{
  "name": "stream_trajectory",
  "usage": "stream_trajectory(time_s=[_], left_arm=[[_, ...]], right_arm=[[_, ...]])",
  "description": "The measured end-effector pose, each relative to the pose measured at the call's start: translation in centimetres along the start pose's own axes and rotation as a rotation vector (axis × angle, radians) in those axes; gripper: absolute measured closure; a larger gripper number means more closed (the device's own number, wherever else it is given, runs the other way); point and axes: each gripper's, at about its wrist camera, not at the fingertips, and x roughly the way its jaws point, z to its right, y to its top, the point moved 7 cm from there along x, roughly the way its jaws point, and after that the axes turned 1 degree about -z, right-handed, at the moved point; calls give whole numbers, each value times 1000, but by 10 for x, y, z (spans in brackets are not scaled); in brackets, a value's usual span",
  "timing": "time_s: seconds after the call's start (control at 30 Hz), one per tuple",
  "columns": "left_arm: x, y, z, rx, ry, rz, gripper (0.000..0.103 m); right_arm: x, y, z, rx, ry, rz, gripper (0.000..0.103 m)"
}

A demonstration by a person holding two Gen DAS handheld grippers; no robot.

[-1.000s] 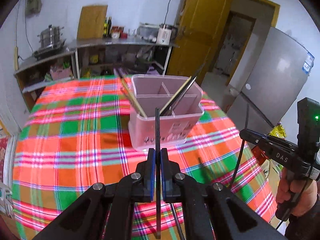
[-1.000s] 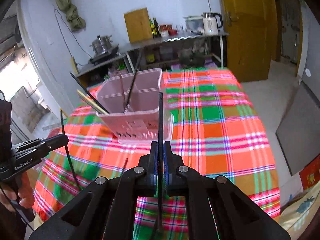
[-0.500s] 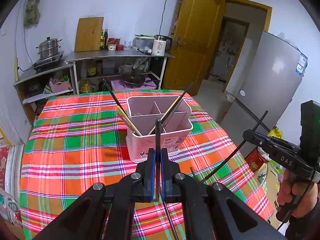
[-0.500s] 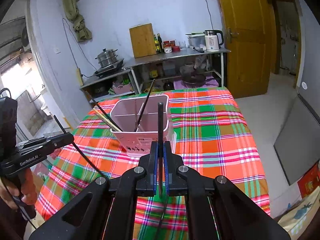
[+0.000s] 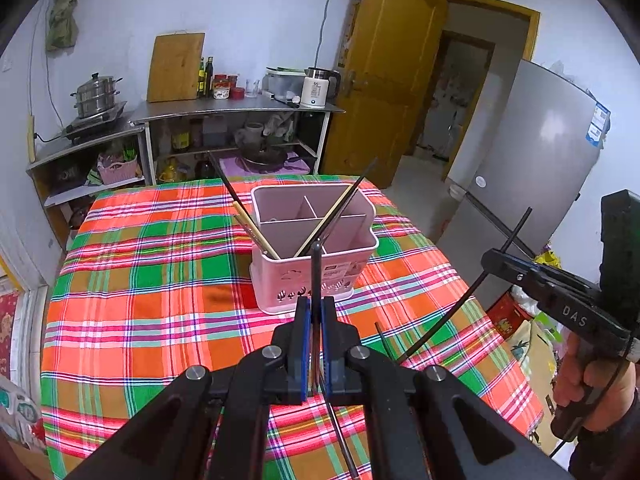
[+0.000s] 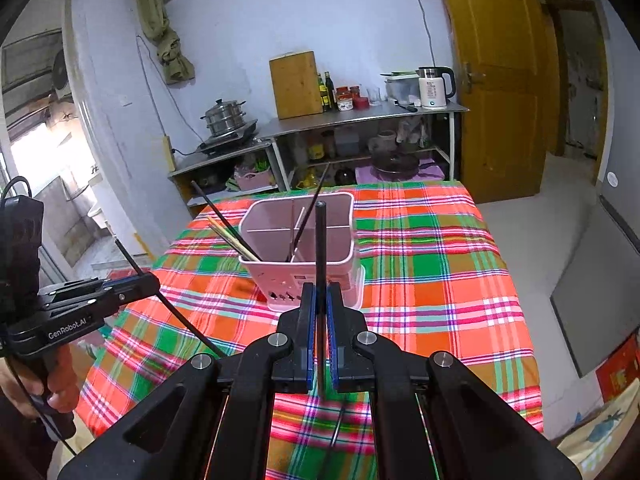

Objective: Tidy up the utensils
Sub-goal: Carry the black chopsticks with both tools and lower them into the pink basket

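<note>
Each gripper [image 5: 314,308] [image 6: 319,294] pinches a black chopstick [image 5: 315,280] [image 6: 320,248] before the holder [image 5: 320,276].

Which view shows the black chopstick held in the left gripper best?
The right wrist view: the left gripper appears side-on, with the black chopstick showing above and below its jaws. The left wrist view shows that chopstick end-on, foreshortened between the blue pads.

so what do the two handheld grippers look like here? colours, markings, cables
Both are black, with angular linkage arms, silver pivot screws and blue pads on the fingers. The left gripper reads "GenRobot.AI" in white on its side in the right wrist view, with a thin black cable looping by its pistol handle. The right gripper reads "DAS" in the left wrist view, with a boxy black block on top and a black cable below.
</note>
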Motion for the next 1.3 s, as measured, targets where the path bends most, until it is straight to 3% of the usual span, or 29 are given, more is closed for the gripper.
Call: stream_trajectory(time_s=[0.57,1.3], left_arm=[[4,9,-9,-31,-19,-12,99],[-27,148,-9,0,-18,190,99]], right_arm=[[12,3,-12,19,43,21,98],[9,112,-30,79,97,248,98]])
